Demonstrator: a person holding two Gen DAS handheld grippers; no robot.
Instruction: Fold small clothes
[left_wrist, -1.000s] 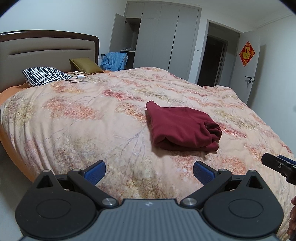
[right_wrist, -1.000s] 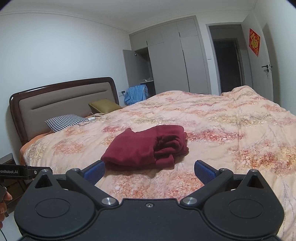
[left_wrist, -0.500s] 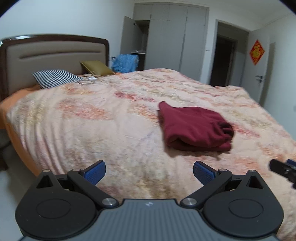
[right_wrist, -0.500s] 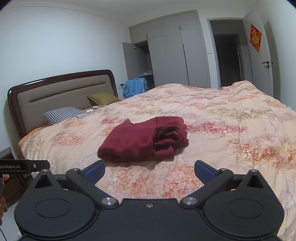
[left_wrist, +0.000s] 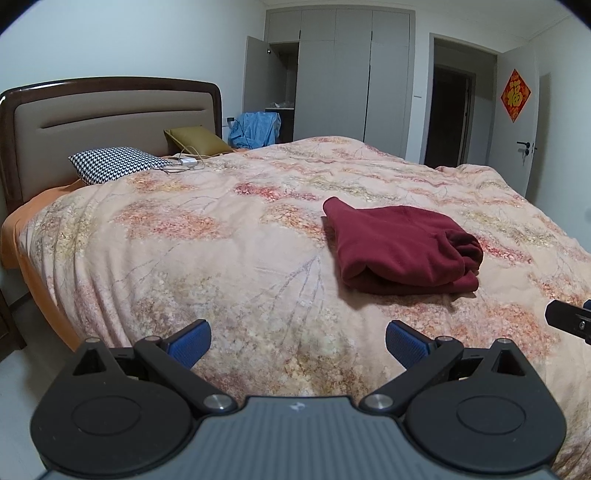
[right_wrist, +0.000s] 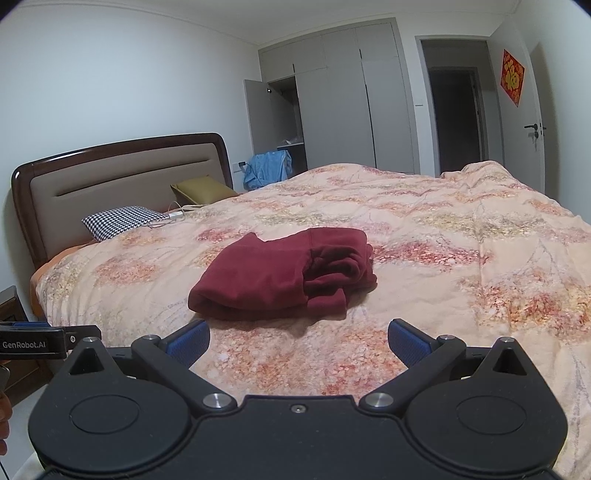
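A dark red garment (left_wrist: 400, 247) (right_wrist: 284, 275) lies folded into a thick bundle on the flowered quilt (left_wrist: 221, 236) (right_wrist: 461, 258) of a bed. My left gripper (left_wrist: 298, 341) hangs open over the quilt's near edge, well short of the bundle and to its left, with nothing between its blue pads. Open too and empty, my right gripper (right_wrist: 298, 341) hovers just in front of the bundle. The tip of the right gripper (left_wrist: 570, 320) shows at the left wrist view's right edge, and the left gripper's side (right_wrist: 44, 341) at the right wrist view's left edge.
A houndstooth pillow (left_wrist: 114, 164), an olive cushion (left_wrist: 195, 140) and a white charger with cable (left_wrist: 186, 162) lie near the headboard (left_wrist: 110, 118). Blue cloth (left_wrist: 255, 129) hangs by an open wardrobe (left_wrist: 332, 74). A dark nightstand (right_wrist: 14, 317) stands beside the bed.
Both grippers have drawn back and lifted a little, so the folded red garment sits farther off in both views. The garment has not moved, and both grippers stayed open.
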